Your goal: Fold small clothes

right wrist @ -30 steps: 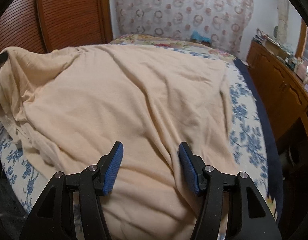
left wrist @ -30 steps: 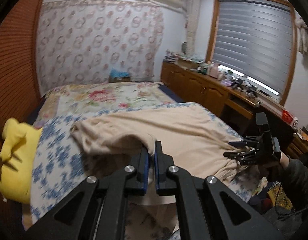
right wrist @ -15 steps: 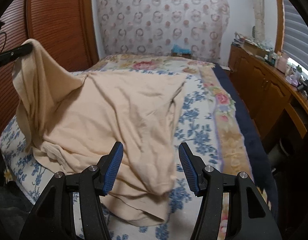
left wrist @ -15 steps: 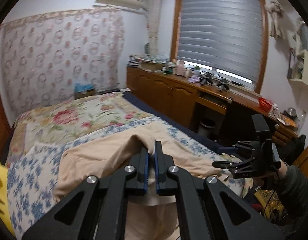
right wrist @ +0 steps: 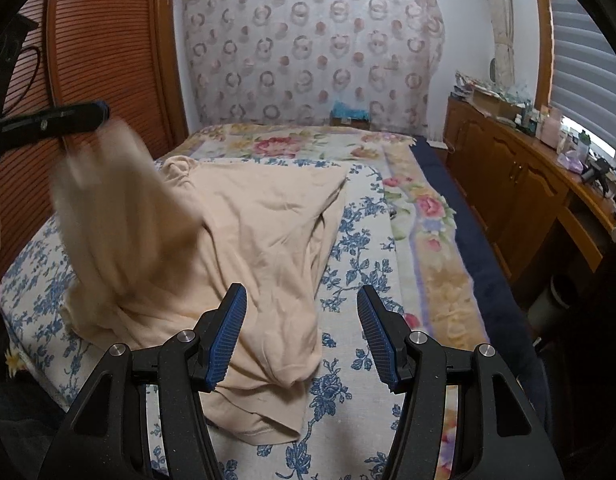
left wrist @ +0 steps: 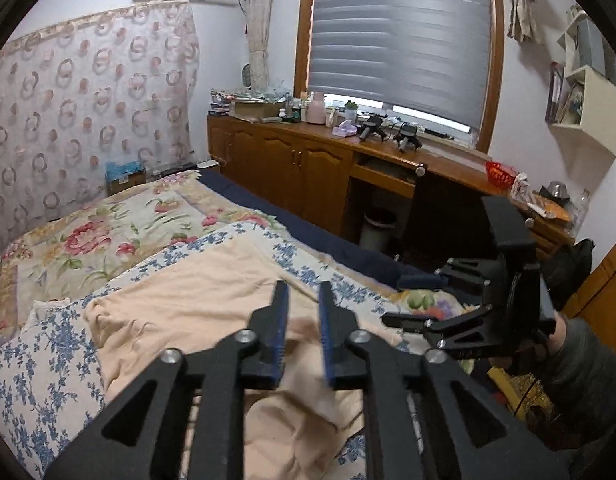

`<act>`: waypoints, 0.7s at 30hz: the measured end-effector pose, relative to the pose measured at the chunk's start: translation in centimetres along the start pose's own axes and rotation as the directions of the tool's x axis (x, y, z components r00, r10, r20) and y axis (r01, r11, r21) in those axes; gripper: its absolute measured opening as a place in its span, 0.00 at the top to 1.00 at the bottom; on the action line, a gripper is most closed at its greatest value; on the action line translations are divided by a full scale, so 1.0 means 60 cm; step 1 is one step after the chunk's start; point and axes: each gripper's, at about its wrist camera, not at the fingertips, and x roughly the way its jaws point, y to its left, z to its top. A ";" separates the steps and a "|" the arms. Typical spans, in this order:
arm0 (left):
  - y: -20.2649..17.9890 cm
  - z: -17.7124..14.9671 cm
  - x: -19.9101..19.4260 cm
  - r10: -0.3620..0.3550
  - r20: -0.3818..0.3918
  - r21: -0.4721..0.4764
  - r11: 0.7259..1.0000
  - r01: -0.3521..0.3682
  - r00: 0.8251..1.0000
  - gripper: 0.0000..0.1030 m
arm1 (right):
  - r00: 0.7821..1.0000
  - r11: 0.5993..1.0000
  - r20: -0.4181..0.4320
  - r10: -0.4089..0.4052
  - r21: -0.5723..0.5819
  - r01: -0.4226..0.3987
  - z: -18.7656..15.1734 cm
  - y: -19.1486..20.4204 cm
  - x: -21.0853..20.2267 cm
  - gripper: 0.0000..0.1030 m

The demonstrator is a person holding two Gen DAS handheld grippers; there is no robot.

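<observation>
A beige garment (right wrist: 244, 224) lies rumpled on the bed; it also shows in the left wrist view (left wrist: 196, 308). My left gripper (left wrist: 300, 338) is raised above it with its blue-padded jaws parted and nothing between them. In the right wrist view its fingers (right wrist: 68, 116) show at upper left, and a blurred fold of the garment (right wrist: 104, 184) falls just below them. My right gripper (right wrist: 302, 334) is open and empty, low over the garment's near right edge; it also shows at right in the left wrist view (left wrist: 423, 300).
The bed carries a blue-flowered sheet (right wrist: 359, 236) and a rose-patterned quilt (left wrist: 108, 224). A wooden cabinet and desk (left wrist: 308, 160) with clutter run along the window side. A wooden slatted wall (right wrist: 100, 60) stands on the bed's other side.
My left gripper lifted a corner of the garment, then opened; the cloth is dropping from it. The right gripper stayed open and drew back toward the bed's near edge.
</observation>
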 end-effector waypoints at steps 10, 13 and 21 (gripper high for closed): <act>0.078 -0.070 -0.044 0.109 -0.008 -0.089 0.990 -0.110 0.994 0.75 | 0.999 0.999 -0.014 0.034 -0.018 -0.034 0.010 0.015 0.029 0.43; 0.115 -0.102 -0.059 0.174 -0.017 -0.121 0.977 -0.175 0.985 0.75 | 0.998 0.998 -0.020 0.056 -0.034 -0.056 0.023 0.027 0.055 0.43; 0.206 -0.183 -0.103 0.298 -0.052 -0.226 0.926 -0.302 0.953 0.74 | 0.993 0.987 -0.041 0.111 -0.110 -0.115 0.070 0.088 0.116 0.43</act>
